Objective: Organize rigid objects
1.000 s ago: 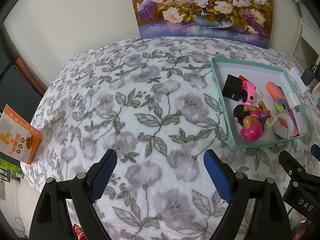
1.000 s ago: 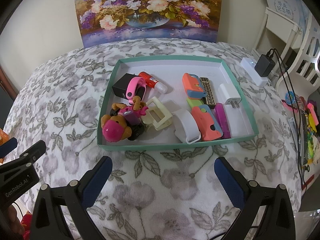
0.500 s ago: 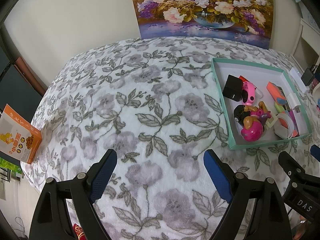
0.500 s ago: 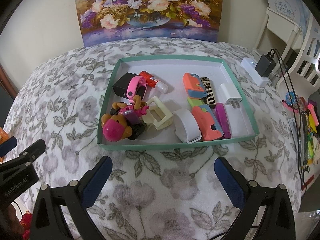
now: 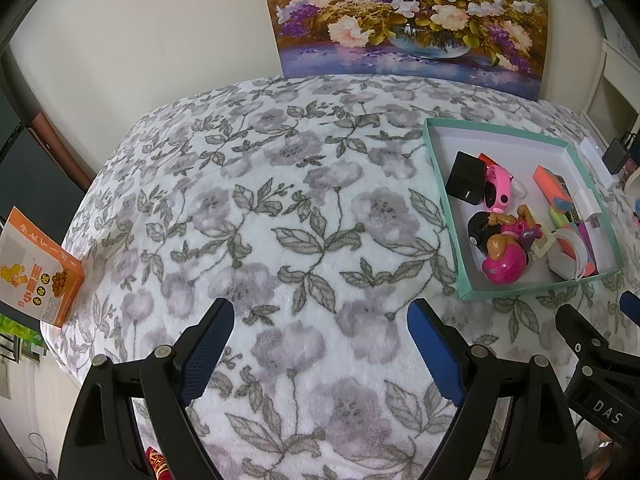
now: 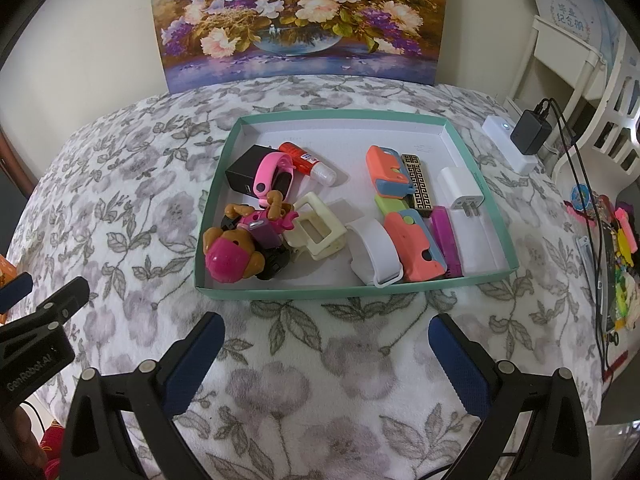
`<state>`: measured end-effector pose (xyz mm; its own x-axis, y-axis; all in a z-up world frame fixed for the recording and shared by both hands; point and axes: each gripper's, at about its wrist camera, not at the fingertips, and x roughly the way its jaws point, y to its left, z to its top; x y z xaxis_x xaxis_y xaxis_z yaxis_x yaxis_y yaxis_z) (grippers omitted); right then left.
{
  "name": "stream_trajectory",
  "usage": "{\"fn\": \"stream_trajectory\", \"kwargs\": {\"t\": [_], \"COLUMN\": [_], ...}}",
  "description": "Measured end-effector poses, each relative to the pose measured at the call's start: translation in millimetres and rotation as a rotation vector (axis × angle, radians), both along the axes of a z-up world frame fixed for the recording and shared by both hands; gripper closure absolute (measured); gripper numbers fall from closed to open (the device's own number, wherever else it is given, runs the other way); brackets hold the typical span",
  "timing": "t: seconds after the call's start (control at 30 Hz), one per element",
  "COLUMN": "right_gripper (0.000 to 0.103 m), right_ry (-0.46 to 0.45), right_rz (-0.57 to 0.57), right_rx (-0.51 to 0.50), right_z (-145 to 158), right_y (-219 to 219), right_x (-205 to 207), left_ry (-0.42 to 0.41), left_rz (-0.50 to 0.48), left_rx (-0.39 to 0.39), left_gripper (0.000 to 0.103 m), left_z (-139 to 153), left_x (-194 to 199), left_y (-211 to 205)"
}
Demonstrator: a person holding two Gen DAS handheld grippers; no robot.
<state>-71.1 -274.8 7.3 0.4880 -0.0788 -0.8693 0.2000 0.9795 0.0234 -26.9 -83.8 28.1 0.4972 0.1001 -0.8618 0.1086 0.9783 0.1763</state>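
Observation:
A teal-rimmed shallow box (image 6: 352,292) (image 5: 520,290) lies on the floral blanket and holds several small items. Among them are a pink-helmeted toy dog (image 6: 234,250) (image 5: 505,260), a black adapter (image 6: 242,170), a pink watch (image 6: 272,174), a glue stick (image 6: 308,162), a cream clip (image 6: 318,232), a white strap (image 6: 374,256), orange cases (image 6: 412,248) and a white plug (image 6: 462,192). My right gripper (image 6: 326,330) hovers open just before the box's near rim, nothing between its fingers. My left gripper (image 5: 320,314) hangs open over bare blanket, left of the box.
An orange snack box (image 5: 38,268) stands off the blanket's left edge. A flower painting (image 6: 300,20) leans on the back wall. A white power strip with a black charger (image 6: 530,132) and cables lies at the right, beside colourful clutter (image 6: 616,248).

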Motion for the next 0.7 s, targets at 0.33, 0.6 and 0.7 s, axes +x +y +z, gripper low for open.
{"fn": "stream_trajectory", "kwargs": {"t": [0.33, 0.6, 0.7], "right_gripper": [0.0, 0.0, 0.0], "right_ry": [0.001, 0.001, 0.001], "right_rz": [0.002, 0.001, 0.001], "right_rx": [-0.002, -0.002, -0.002], "right_z": [-1.9, -2.0, -1.7], "right_y": [1.6, 1.9, 2.1], "right_x": [-0.5, -0.3, -0.4], "left_ry": [-0.001, -0.015, -0.013], "left_rz": [0.001, 0.005, 0.008], "left_rx": [-0.001, -0.013, -0.026], "left_gripper": [0.014, 0.014, 0.014], "left_z": [0.9, 4.3, 5.1], "left_x": [0.0, 0.7, 1.6], "left_y": [0.4, 0.0, -0.9]}}
